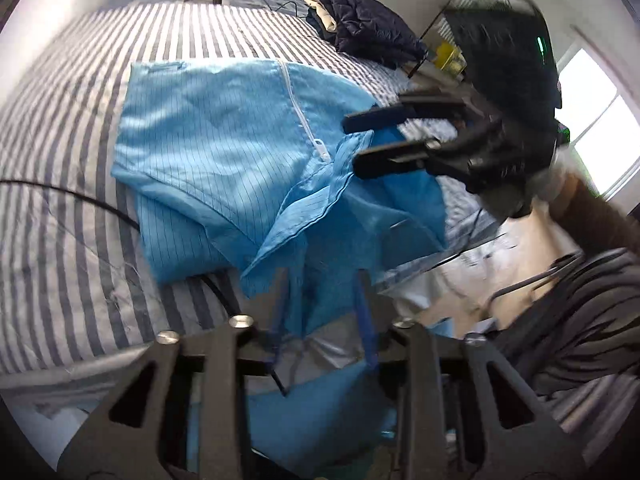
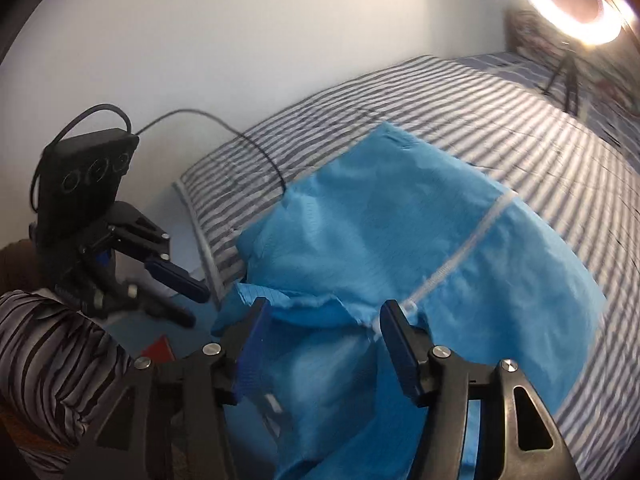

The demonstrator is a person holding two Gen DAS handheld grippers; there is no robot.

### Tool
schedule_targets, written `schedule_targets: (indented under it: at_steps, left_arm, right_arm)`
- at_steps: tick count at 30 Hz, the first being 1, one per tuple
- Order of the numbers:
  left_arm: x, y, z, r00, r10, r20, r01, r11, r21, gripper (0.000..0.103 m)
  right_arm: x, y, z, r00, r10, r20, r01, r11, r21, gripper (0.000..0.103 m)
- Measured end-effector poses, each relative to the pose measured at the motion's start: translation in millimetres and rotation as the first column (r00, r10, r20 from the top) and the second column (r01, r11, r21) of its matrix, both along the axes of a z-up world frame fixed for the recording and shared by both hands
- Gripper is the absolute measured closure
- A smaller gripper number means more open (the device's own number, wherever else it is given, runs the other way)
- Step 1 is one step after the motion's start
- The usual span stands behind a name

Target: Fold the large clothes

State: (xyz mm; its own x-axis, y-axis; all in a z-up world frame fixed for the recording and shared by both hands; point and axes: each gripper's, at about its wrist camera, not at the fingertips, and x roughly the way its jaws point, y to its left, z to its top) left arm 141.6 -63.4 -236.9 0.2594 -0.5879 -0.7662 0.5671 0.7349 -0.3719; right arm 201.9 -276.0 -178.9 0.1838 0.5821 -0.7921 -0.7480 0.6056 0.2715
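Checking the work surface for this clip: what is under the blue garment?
The blue garment lies on a striped bedcover. A black cable runs under its edge. Whatever else lies beneath is covered.

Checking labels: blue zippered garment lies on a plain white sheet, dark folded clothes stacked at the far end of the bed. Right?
Not quite: the bed cover is grey-and-white striped, not plain white, as the left wrist view shows. The blue zippered garment lies on it, with the dark folded clothes stacked at the far end.

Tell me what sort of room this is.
Most likely a bedroom: a bed under a grey-and-white striped cover, a pile of folded dark navy clothes on it, and a glowing ring light set up for filming.
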Motion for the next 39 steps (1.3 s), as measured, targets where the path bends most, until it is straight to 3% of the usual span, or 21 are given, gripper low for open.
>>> schedule_targets:
  at_steps: [2,4,5,7,10,12,16,22,26,29,31,34,37,38,39]
  left_arm:
    - [0,-5,-4,1.0,0.011,0.024,-0.012,0.999,0.033,0.07]
    - [-4,-9,-8,0.999,0.013,0.05,-0.016,0.998,0.062,0.07]
    - [-5,-11,-10,0.998,0.016,0.067,-0.022,0.997,0.079,0.07]
    - [-3,-20,-15,0.994,0.02,0.107,-0.033,0.992,0.118,0.07]
    - [-5,-29,-20,0.987,0.015,0.16,-0.043,0.983,0.176,0.07]
    - [-4,-31,-22,0.984,0.016,0.178,-0.052,0.979,0.195,0.07]
    - [3,-25,-22,0.982,0.044,0.184,-0.079,0.98,0.185,0.07]
    - [10,-22,-23,0.984,0.072,0.163,-0.1,0.98,0.174,0.07]
    - [10,-24,-23,0.984,0.072,0.164,-0.103,0.977,0.188,0.07]
    - [6,-28,-20,0.982,0.061,0.178,-0.098,0.974,0.205,0.07]
    - [2,-30,-17,0.978,0.058,0.202,-0.102,0.971,0.217,0.07]
    - [-1,-36,-17,0.973,0.034,0.229,-0.09,0.967,0.238,0.07]
    - [0,-44,-26,0.976,0.008,0.219,-0.069,0.96,0.272,0.07]
    - [2,-45,-29,0.978,0.009,0.21,-0.067,0.96,0.273,0.07]
    - [3,-46,-32,0.98,0.011,0.201,-0.067,0.96,0.273,0.07]
  right_arm:
    - [5,8,-1,1.0,0.018,-0.002,-0.018,1.0,0.0,0.044]
    - [16,16,-8,0.997,0.055,-0.058,-0.054,0.998,0.025,0.059]
    - [16,18,-11,0.994,0.072,-0.081,-0.069,0.997,0.03,0.082]
    - [19,23,-16,0.994,0.08,-0.079,-0.078,0.997,0.017,0.089]
    - [20,20,-12,0.995,0.076,-0.071,-0.074,0.997,0.031,0.088]
    - [16,7,-1,0.996,0.072,-0.056,-0.069,0.995,0.065,0.068]
    - [8,-16,9,0.993,0.096,-0.074,-0.088,0.99,0.11,0.065]
    - [-2,-4,-7,0.987,0.157,-0.024,-0.158,0.987,-0.027,0.049]
    - [9,8,-14,0.981,0.188,-0.037,-0.189,0.982,-0.001,0.049]
    - [17,15,-18,0.971,0.22,-0.094,-0.218,0.975,0.034,0.092]
    - [22,18,-19,0.973,0.213,-0.088,-0.212,0.977,0.025,0.1]
    - [36,15,-20,0.976,0.164,-0.142,-0.155,0.985,0.072,0.1]
    - [47,13,-24,0.983,0.102,-0.155,-0.097,0.994,0.039,0.1]
    - [51,14,-26,0.988,0.071,-0.139,-0.071,0.997,0.005,0.097]
    - [54,16,-30,0.992,0.028,-0.119,-0.034,0.999,-0.041,0.085]
